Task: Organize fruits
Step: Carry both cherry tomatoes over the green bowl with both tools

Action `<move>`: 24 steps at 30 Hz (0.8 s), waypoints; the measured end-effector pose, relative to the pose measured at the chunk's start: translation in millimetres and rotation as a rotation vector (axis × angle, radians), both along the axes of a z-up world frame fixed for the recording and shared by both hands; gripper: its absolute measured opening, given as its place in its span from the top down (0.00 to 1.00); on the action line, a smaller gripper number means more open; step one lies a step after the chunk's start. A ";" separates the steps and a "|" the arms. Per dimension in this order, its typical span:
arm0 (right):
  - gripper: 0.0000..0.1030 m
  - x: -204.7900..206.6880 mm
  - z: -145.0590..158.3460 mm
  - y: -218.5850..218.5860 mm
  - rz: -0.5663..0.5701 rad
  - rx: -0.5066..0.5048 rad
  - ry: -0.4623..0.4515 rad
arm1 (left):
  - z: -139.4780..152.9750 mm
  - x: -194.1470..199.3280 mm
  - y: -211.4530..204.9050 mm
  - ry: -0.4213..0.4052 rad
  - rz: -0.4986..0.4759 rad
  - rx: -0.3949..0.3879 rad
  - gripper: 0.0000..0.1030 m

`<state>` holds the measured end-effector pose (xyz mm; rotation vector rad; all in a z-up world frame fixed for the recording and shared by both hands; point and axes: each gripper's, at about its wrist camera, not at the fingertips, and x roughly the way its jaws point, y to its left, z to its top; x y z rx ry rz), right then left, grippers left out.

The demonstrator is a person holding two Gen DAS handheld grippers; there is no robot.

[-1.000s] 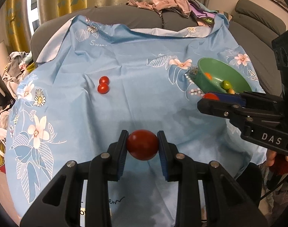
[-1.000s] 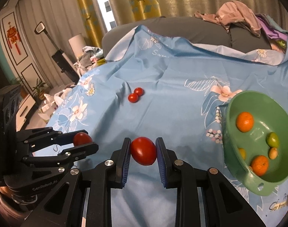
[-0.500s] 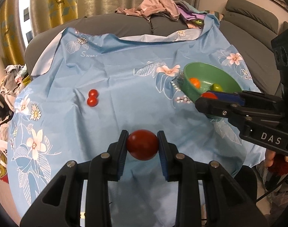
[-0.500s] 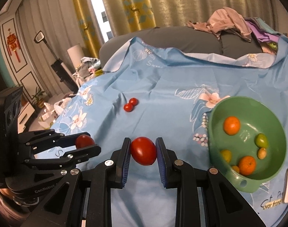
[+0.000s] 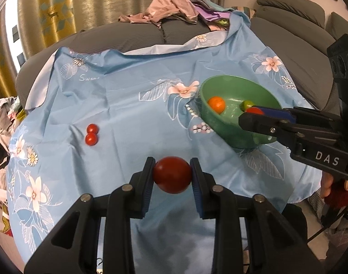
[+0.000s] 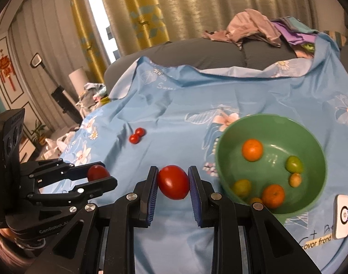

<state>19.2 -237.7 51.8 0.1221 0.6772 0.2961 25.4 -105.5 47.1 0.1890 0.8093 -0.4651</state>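
A dark red tomato [image 5: 172,174] is held in the left gripper [image 5: 172,175] above the blue floral cloth [image 5: 128,105]. A brighter tomato [image 6: 173,182] is clamped in the right gripper [image 6: 173,182], just beside the green bowl [image 6: 228,134] of citrus. Two cherry tomatoes [image 5: 91,134] are seen touching on the cloth.

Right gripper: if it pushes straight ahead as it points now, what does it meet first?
Likely the bare blue cloth, well before the sofa back. The right gripper, shut on a tomato, passes left of the green bowl; depth is uncertain.
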 end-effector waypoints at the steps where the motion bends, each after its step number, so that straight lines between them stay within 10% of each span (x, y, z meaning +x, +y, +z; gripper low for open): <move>1: 0.72 0.0 0.3 -3.7 -0.008 0.003 -0.001 | 0.1 0.9 -3.2 -0.001 -0.005 0.002 0.70; 24: 0.72 6.5 -9.9 -70.2 -0.143 0.036 0.005 | -2.0 27.3 -74.7 0.003 -0.137 0.010 0.70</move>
